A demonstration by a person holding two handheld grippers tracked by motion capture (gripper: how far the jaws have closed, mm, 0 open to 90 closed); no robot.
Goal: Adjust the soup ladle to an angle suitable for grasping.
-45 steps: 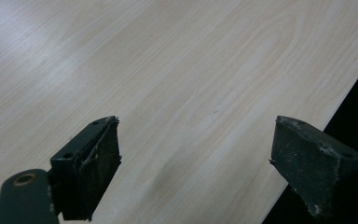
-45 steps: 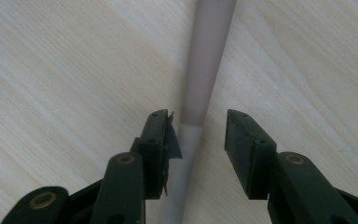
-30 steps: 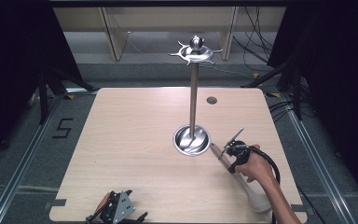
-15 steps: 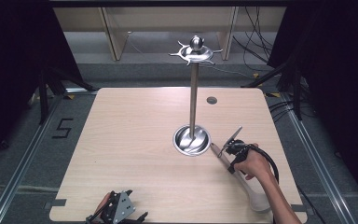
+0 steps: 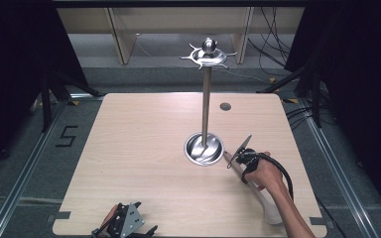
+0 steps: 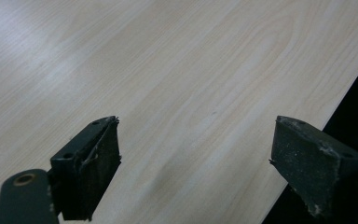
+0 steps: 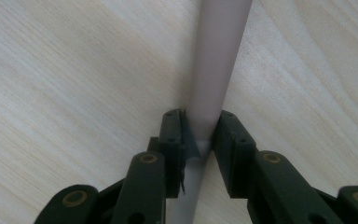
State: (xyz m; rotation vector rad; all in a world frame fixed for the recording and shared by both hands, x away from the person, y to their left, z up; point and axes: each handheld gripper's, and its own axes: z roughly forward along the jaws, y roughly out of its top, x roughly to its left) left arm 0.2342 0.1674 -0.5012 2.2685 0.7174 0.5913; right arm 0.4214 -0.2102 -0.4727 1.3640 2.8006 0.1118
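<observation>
Gripping a pale rod-like handle (image 7: 214, 70), right tool (image 7: 200, 135) clenched, both pads pressing its sides after just closing in on it. Seen from above, right tool (image 5: 243, 157) low over the desk (image 5: 144, 148) toward the right edge, the pale handle (image 5: 258, 196) lying flat and running from just beside the round steel base (image 5: 204, 148) back toward the near right corner. Hand (image 5: 267, 174) wrapped over the tool body, forearm crossing the near edge.

Standing just left of the tool: a steel stand (image 5: 206, 106), upright pole rising from that base, hooked crown at the top. Behind it, near the far edge, a small dark hole (image 5: 225, 106).

Resting at the near edge, left of centre: left tool (image 5: 124, 225), released, jaws standing wide with bare wood between them (image 6: 196, 135), desk edge falling away under the right-hand jaw.

Wide bare wood across the left half and centre; narrow strip only between right tool and right edge.
</observation>
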